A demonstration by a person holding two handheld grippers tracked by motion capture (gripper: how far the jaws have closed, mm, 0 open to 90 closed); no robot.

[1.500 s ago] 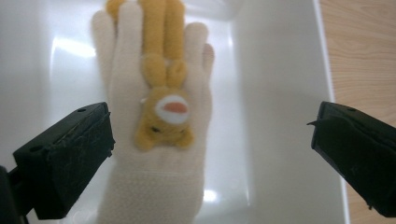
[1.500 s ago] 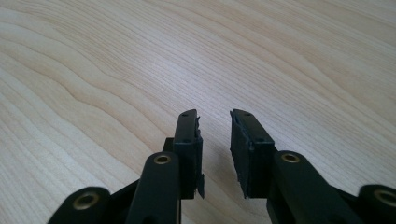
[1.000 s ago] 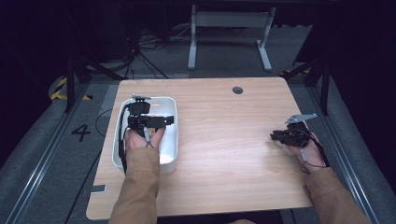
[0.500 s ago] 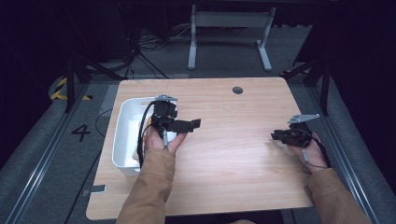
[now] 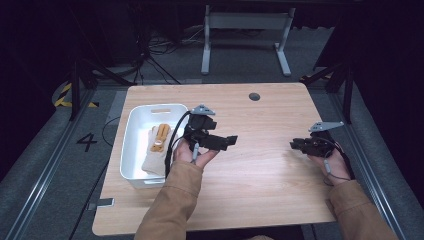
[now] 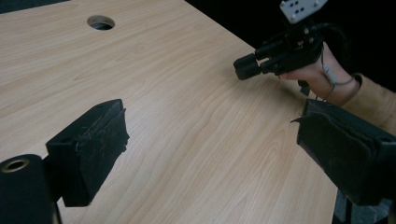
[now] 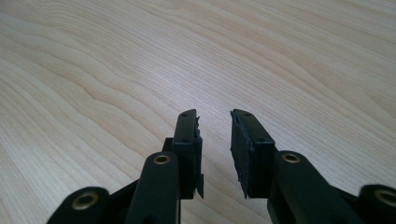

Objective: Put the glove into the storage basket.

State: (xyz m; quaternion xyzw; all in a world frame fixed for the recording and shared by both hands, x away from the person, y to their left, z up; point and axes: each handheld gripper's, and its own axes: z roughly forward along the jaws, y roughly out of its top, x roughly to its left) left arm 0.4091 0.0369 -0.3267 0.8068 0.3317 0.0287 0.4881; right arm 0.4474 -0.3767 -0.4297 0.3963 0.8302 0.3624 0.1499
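Note:
A white bin (image 5: 129,150) stands at the table's left side, and a pair of beige and tan gloves (image 5: 157,142) lies in it. My left gripper (image 5: 229,142) hovers just right of the bin, pointing toward the table's middle. In the left gripper view its jaws stand wide apart around bare wood, left gripper (image 6: 210,144) holding nothing. My right gripper (image 5: 295,145) rests near the right edge, pointing left. In the right gripper view the right gripper (image 7: 215,128) shows a narrow gap between its pads, with nothing in it.
The wooden table (image 5: 260,180) has a round cable hole (image 5: 254,96) near its far edge. The left gripper view shows the other hand with its gripper (image 6: 275,53) farther off. A desk frame (image 5: 245,35) stands on the floor beyond the table.
My left gripper has moved right, from above the bin out over the table's middle, uncovering the gloves in the bin. The right gripper has stayed put.

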